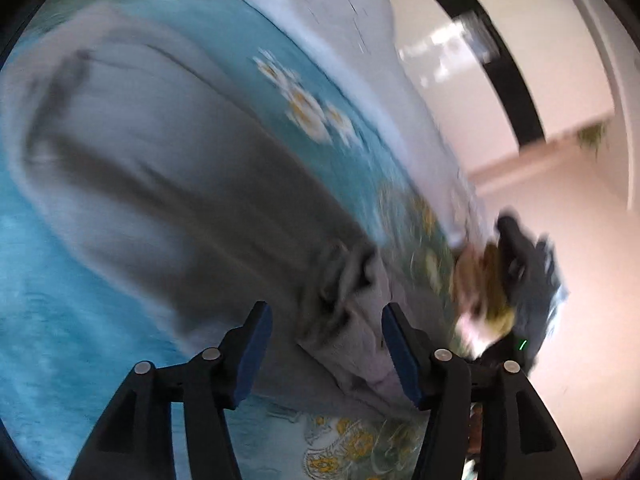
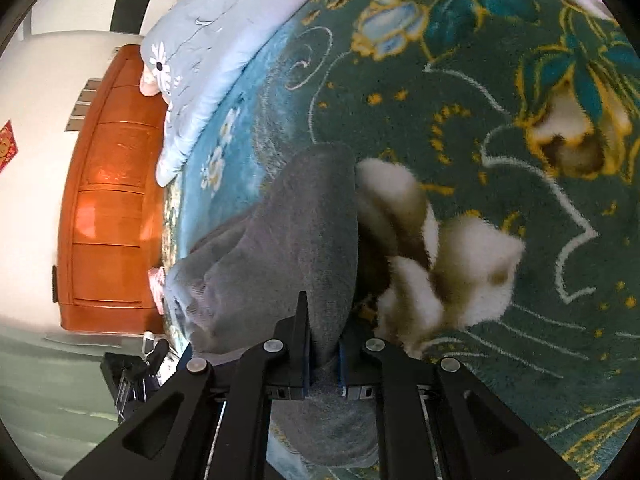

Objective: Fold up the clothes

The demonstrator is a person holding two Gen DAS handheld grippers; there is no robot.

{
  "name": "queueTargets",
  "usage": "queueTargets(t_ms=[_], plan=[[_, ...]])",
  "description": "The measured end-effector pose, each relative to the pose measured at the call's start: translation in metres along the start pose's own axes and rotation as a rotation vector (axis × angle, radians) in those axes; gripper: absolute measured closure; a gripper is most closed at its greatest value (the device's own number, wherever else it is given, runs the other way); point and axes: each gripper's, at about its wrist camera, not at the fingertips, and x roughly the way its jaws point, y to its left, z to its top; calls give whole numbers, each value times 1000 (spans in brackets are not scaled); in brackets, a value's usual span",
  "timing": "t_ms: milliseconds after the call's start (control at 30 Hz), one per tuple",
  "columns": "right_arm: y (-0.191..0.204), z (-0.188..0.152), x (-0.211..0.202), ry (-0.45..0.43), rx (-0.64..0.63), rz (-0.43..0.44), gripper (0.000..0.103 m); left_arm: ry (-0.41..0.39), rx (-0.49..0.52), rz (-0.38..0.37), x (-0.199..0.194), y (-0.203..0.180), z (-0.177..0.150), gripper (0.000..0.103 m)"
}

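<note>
The grey garment (image 1: 168,184) lies spread on the flowery blanket (image 2: 460,92). The right gripper (image 2: 323,354) is pinched tight on its edge. The left gripper (image 1: 326,354) gapes apart, with cloth bunched at twelve o'clock. Grab that bunch and lift evenly.

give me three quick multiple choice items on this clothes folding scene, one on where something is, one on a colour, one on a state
1. Where does the grey garment lie?
A. on a floral blanket
B. on a bare wooden floor
C. in a basket

2. What colour are the pads on the left tongs?
A. red
B. blue
C. white

3. How do the right tongs stand?
A. wide open over the blanket
B. shut on grey cloth
C. shut on a pillow

Key: 1 A, the garment rests on the teal flowered blanket. 2 B, the left wrist view shows blue pads. 3 B, grey cloth is pinched between the nearly closed pads.
</note>
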Motion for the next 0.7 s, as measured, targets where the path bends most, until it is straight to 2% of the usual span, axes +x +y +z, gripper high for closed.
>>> queueTargets(t_ms=[133, 267, 400, 500, 567, 600, 633, 700], plan=[[10, 0, -9, -5, -69, -33, 88, 36, 39, 50, 18, -12, -8, 38], [15, -2, -16, -13, -98, -56, 88, 80, 5, 8, 24, -6, -15, 35], [23, -5, -24, -36, -127, -83, 88, 116, 23, -25, 36, -12, -19, 35], [28, -6, -29, -47, -158, -105, 88, 91, 21, -32, 36, -14, -21, 37], [30, -7, -32, -51, -168, -108, 88, 76, 13, -31, 36, -14, -21, 46], [31, -7, -32, -53, -170, -108, 88, 67, 14, -26, 35, -14, -21, 63], [33, -7, -32, -56, -171, -108, 88, 59, 16, -22, 33, -13, -20, 75], [36, -7, -32, -62, -173, -108, 88, 41, 20, -13, 29, -13, -19, 80]])
